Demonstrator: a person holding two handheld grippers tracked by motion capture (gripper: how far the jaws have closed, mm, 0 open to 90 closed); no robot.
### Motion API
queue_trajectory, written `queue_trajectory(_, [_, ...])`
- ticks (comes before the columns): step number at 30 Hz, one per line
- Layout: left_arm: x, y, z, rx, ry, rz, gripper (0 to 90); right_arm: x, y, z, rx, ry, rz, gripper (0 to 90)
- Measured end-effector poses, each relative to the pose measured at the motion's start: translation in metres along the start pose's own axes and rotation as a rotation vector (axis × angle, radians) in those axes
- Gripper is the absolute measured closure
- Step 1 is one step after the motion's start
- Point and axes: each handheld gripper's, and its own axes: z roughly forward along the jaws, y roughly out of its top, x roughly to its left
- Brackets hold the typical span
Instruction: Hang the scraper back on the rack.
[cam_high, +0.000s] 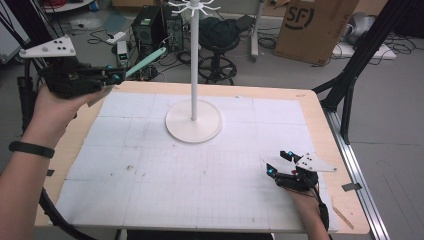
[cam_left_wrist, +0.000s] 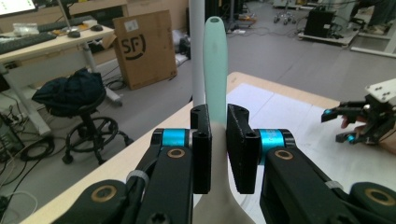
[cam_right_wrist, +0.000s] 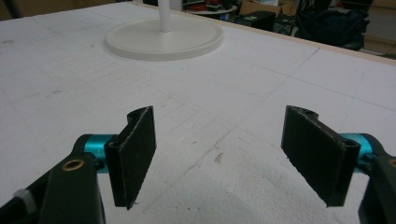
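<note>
Mint spatula slants up-right from left tongs.

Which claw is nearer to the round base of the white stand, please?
Left, narrowly. The left claw, holding a mint spatula, is raised left of the stand base; the right claw rests open near the table's right edge.

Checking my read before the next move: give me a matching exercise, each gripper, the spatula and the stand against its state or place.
Things:
1. left gripper
2. right gripper
3. spatula
4. stand

States:
A. open, nothing between the jaws
B. upright on the mat
C. pale green, handle sticking out past the jaws
D. shut, raised off the table

Pairs: 1-D, 2-A, 3-C, 4-B
</note>
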Motion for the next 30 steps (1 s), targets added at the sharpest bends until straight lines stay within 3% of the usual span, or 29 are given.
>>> queue_trajectory(8, [0.007,0.027,0.003,-0.048,0.001,0.011,80.6,0.000,0.000,0.000,0.000,0.003,0.002,25.5])
queue_trajectory(18, [0.013,0.050,0.008,-0.063,0.009,0.024,80.6,0.000,0.000,0.000,0.001,0.006,0.007,25.5])
queue_trajectory(30, [0.014,0.059,0.014,-0.054,0.013,0.024,80.6,0.000,0.000,0.000,0.000,0.007,0.002,25.5])
